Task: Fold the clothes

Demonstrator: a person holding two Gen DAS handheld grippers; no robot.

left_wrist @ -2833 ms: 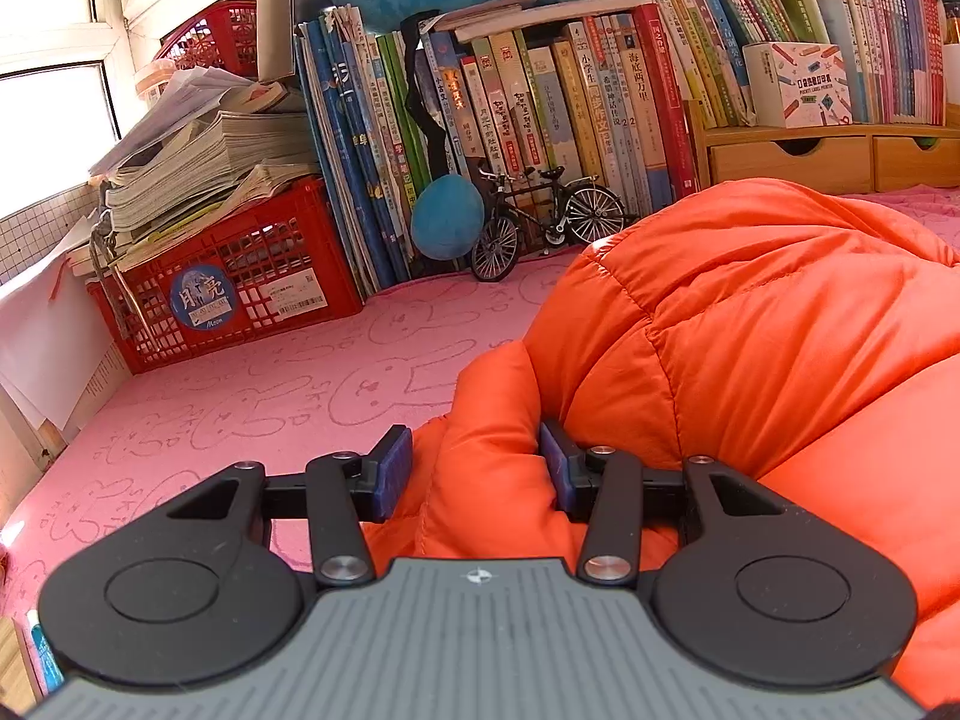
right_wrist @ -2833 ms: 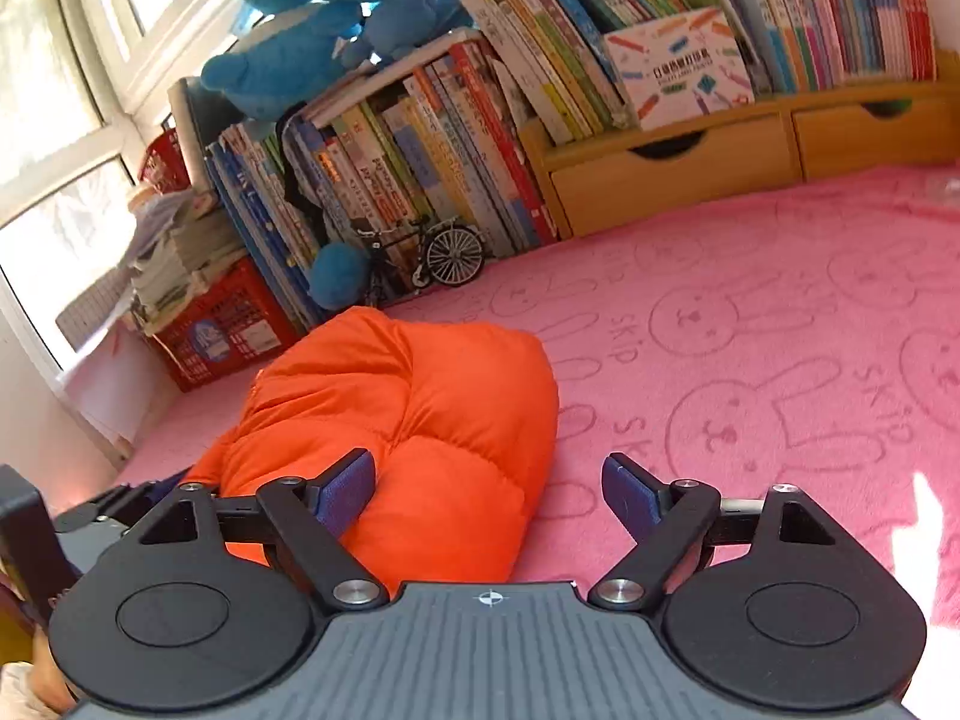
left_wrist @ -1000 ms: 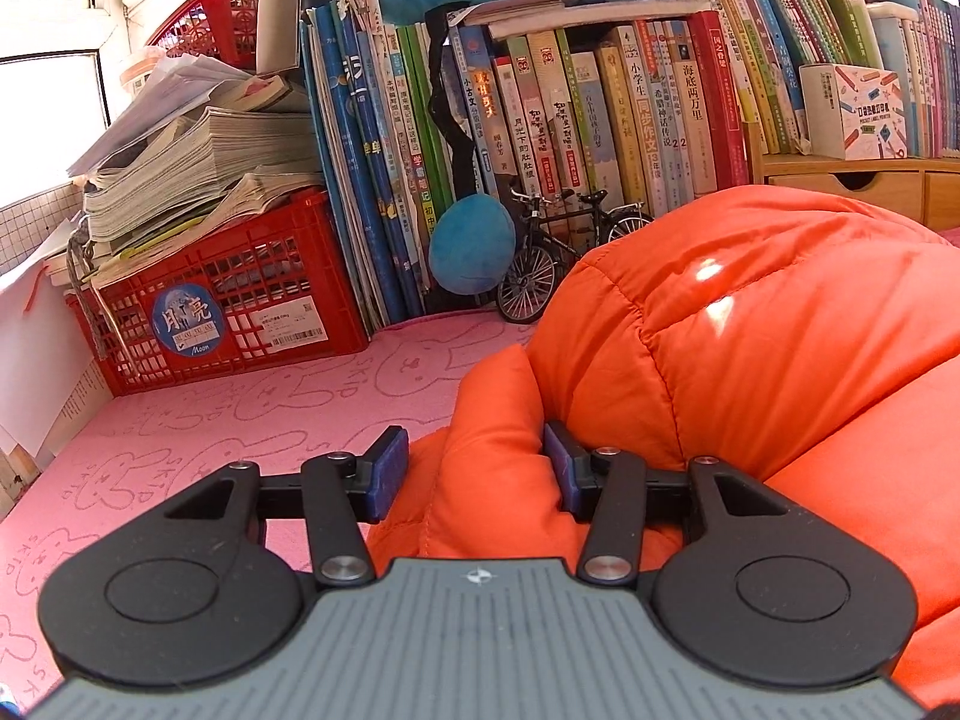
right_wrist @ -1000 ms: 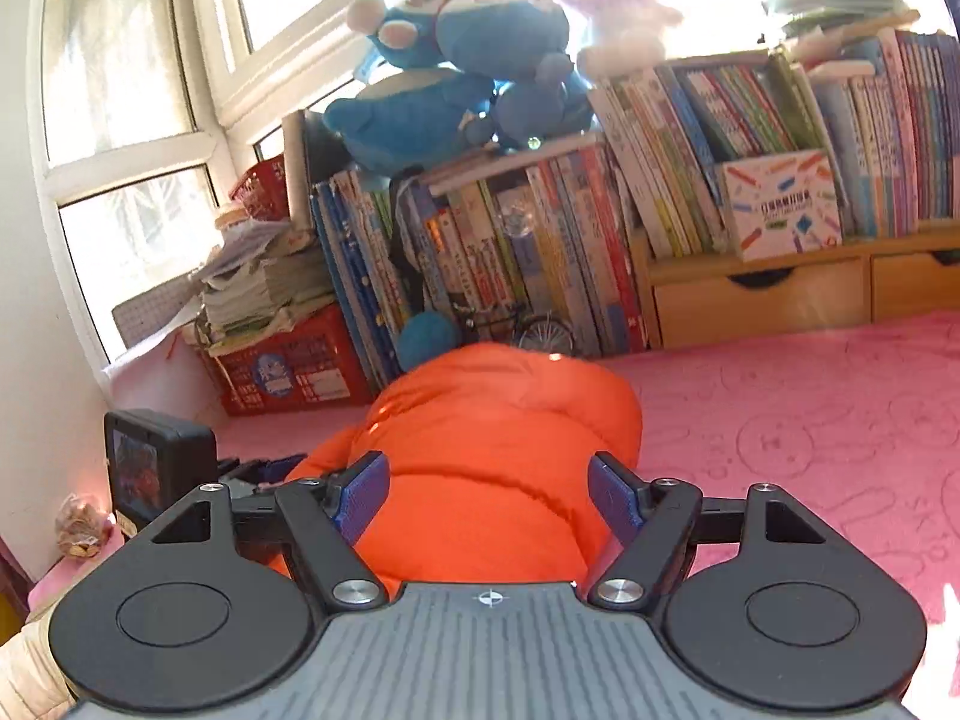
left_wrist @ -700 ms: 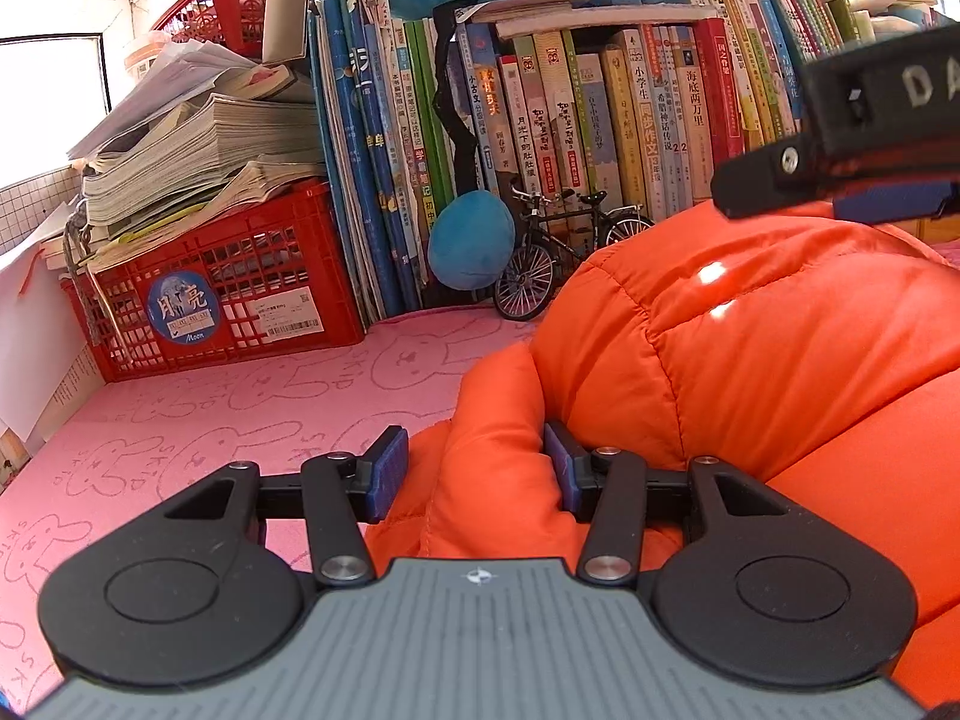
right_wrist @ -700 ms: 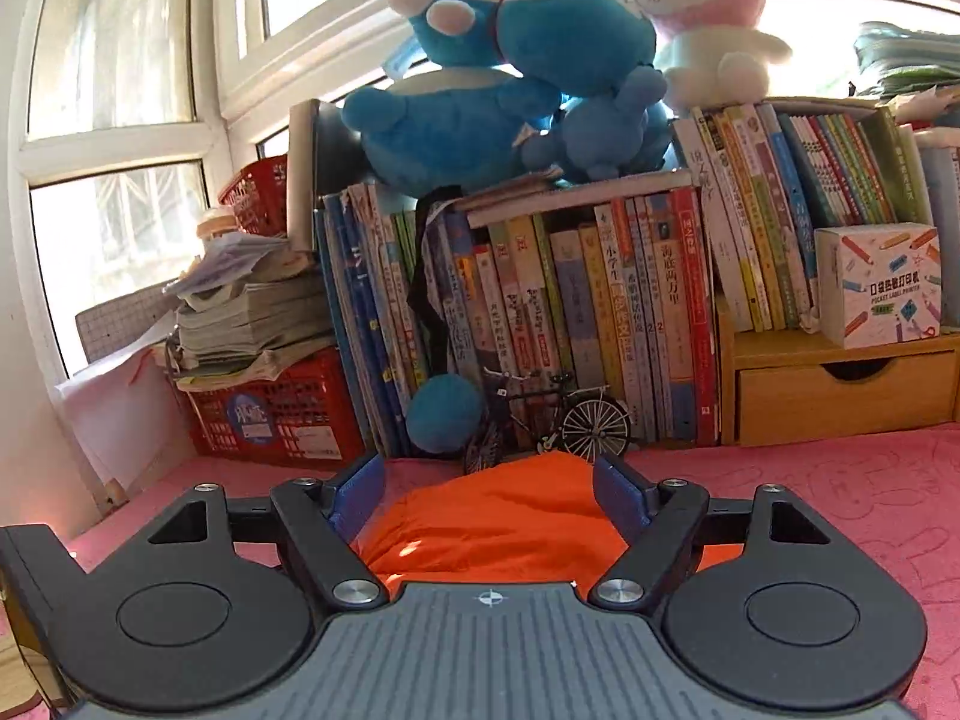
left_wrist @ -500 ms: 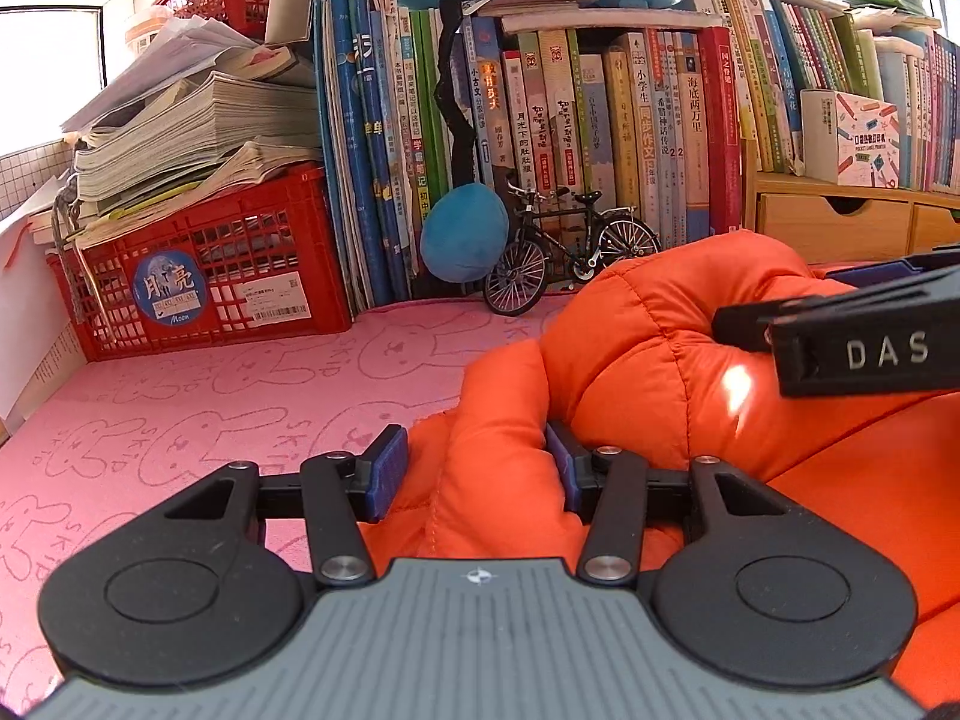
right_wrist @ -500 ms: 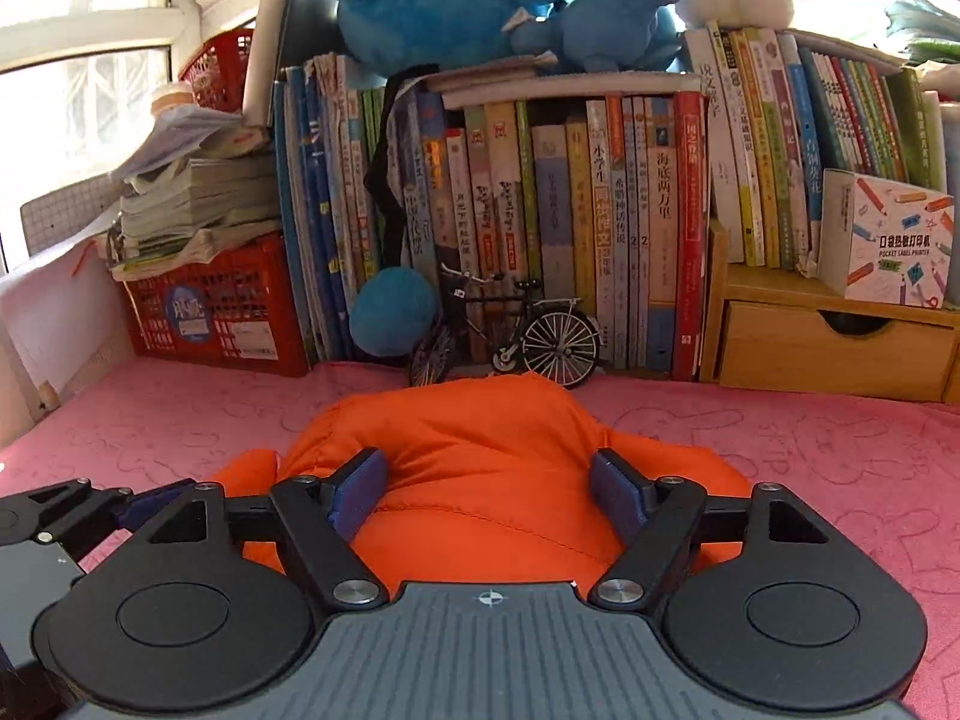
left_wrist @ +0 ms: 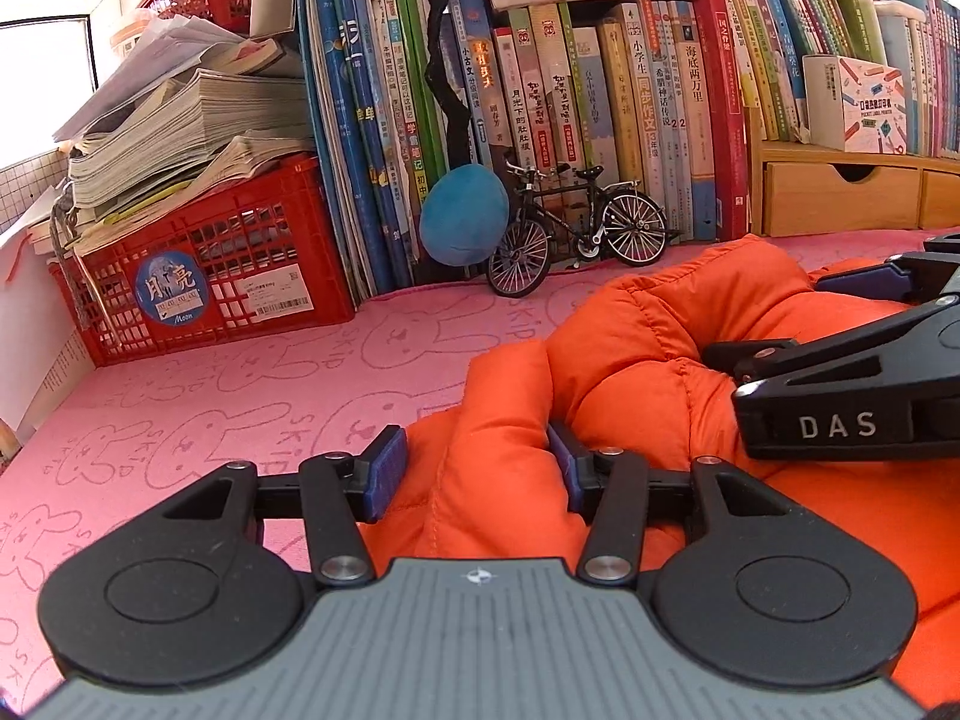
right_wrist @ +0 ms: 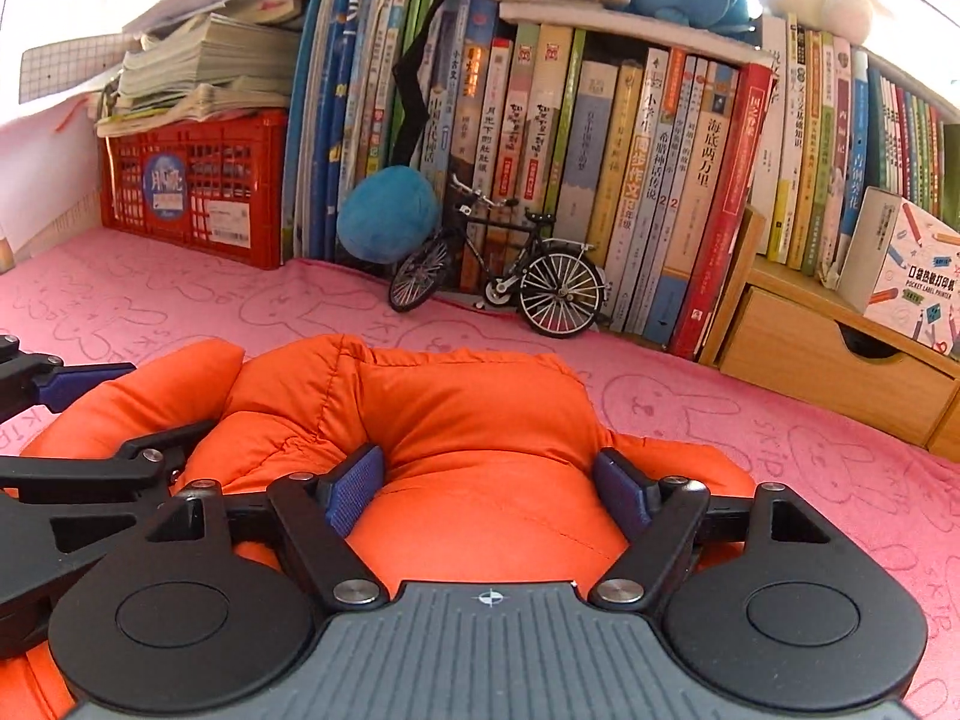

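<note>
An orange puffy jacket lies bunched on the pink rabbit-print mat. My left gripper is shut on a thick fold at the jacket's near left edge, with both blue pads pressed into the fabric. My right gripper stands open and wide, set down over the jacket, so a rounded bulge of fabric rises between its spread pads. One of its fingers crosses the right side of the left wrist view. The left gripper's fingers show at the left edge of the right wrist view.
A row of upright books lines the back, with a model bicycle and a blue plush ball in front. A red crate under stacked papers stands at the left. Wooden drawers stand at the right.
My right gripper came in from the right and sank onto the top of the jacket, still open. The jacket's mound is now lower. The left grip on the fold is unchanged.
</note>
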